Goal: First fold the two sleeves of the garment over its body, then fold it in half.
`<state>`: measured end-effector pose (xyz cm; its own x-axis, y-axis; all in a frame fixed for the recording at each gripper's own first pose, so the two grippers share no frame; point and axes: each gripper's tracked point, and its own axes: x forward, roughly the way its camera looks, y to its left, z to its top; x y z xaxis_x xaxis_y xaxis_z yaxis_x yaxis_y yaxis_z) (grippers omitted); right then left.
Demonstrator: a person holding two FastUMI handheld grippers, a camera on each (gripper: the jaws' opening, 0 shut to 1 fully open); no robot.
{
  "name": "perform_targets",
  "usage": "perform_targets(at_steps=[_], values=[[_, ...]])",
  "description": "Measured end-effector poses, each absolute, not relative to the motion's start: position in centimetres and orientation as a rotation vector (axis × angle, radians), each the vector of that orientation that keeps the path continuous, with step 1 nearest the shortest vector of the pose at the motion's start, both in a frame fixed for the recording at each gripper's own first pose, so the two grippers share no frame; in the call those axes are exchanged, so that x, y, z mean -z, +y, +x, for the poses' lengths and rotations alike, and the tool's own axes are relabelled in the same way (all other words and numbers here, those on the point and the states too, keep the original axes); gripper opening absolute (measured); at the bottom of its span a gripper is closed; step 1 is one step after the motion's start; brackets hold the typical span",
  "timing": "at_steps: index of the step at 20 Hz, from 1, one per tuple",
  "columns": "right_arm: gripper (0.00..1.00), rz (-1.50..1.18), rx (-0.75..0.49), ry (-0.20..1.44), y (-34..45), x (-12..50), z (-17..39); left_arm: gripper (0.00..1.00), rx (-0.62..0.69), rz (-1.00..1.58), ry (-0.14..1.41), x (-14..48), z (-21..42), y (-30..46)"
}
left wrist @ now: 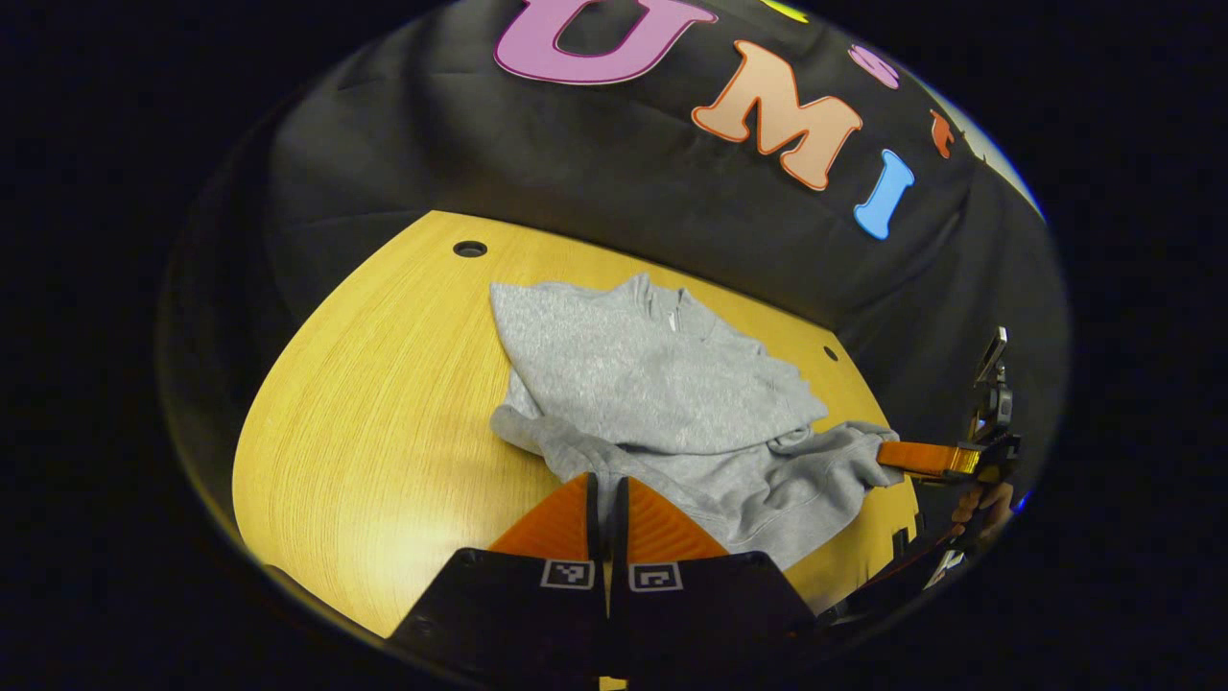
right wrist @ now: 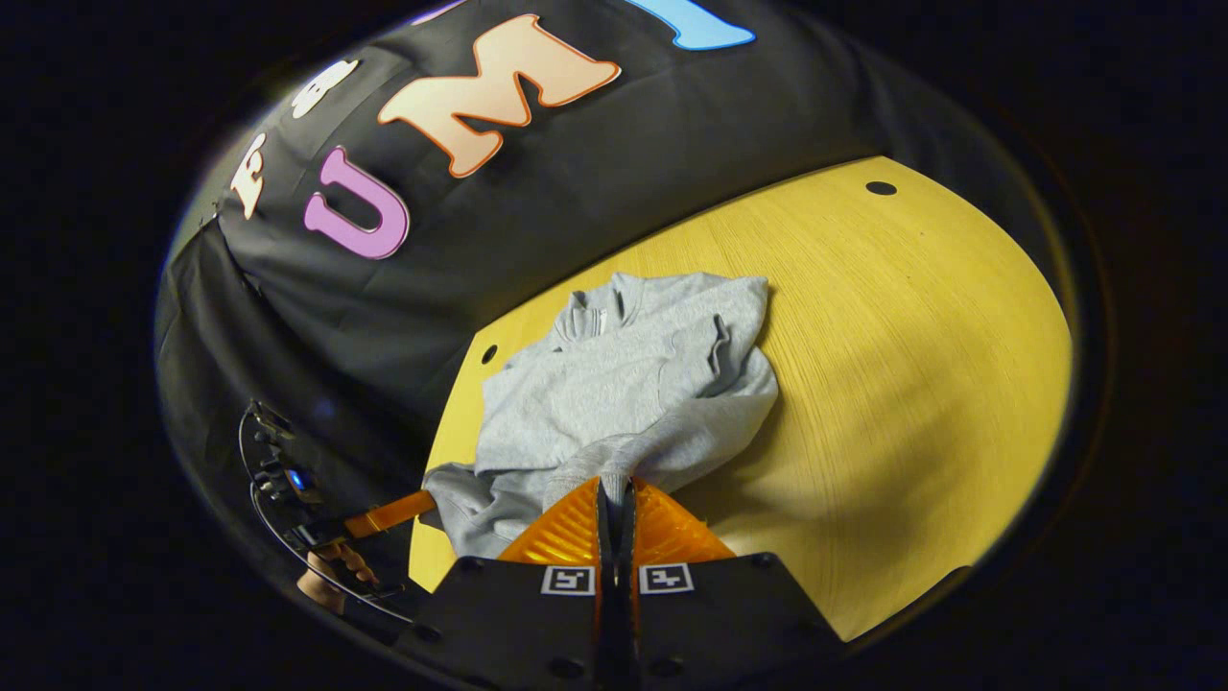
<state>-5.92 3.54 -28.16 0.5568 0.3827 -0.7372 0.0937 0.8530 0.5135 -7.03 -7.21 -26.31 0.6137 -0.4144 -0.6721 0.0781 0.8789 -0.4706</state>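
Your left gripper (left wrist: 606, 499) and right gripper (right wrist: 614, 504) each pinch the near hem of the grey sweatshirt (left wrist: 652, 384) on the table (left wrist: 384, 422); sleeves look folded, so carry both corners toward the collar.

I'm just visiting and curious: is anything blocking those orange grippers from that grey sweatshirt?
Nothing visible does. The left gripper and right gripper each sit closed right at the crumpled grey sweatshirt, apparently pinching its fabric. Around it lies only the bare yellow wooden table.
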Motion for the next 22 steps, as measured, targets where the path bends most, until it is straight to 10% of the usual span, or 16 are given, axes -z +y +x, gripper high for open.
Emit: perform_targets(at_steps=[18, 21, 22], values=[[0.02, 1.101, 0.192, 1.175, -0.6, 37.0, 8.0, 0.00, 0.171, -0.758, 1.241, 33.9, 5.6, -7.0], [0.14, 1.140, 0.177, 1.086, -0.4, 36.1, 10.1, 0.06, 0.176, -0.727, 1.186, 33.7, 7.1, -6.9], [0.42, 1.142, 0.162, 1.028, -0.5, 35.3, 11.1, 0.09, 0.157, -0.699, 1.143, 33.1, 7.8, -6.2]])
